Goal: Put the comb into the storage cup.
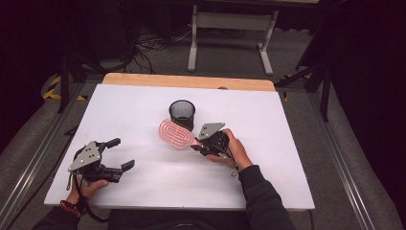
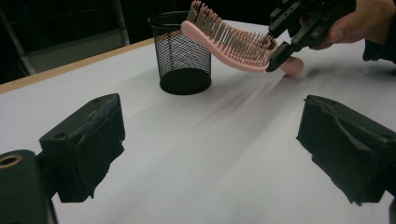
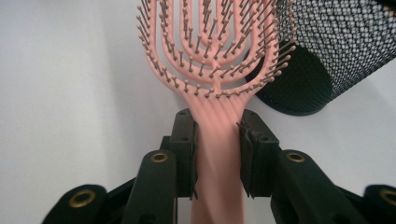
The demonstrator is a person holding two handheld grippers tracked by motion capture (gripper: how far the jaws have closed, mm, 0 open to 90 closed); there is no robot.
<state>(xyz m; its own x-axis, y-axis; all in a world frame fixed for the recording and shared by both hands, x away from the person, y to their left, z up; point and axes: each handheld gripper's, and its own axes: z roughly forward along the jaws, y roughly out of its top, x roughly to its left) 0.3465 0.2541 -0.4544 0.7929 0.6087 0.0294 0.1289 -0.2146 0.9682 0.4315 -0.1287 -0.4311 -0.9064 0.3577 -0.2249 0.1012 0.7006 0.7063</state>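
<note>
A pink hairbrush (image 1: 175, 133) with a vented, bristled head hangs above the white table, bristles up, head tilted upward. My right gripper (image 1: 197, 146) is shut on its handle (image 3: 217, 154), just below the head. The brush head (image 2: 227, 43) reaches toward a black mesh cup (image 1: 182, 114) that stands upright near the table's middle; its tip is close to the cup's rim (image 2: 173, 19). My left gripper (image 1: 122, 154) rests at the table's front left, open, with nothing between its fingers (image 2: 86, 140). The cup (image 3: 322, 56) sits right of the brush in the right gripper view.
The white tabletop (image 1: 268, 120) has a wooden strip (image 1: 186, 81) along its far edge. Behind the table stands a pale metal frame (image 1: 232, 33) on a grey floor with cables. Metal rails (image 1: 335, 148) run along both sides of the table.
</note>
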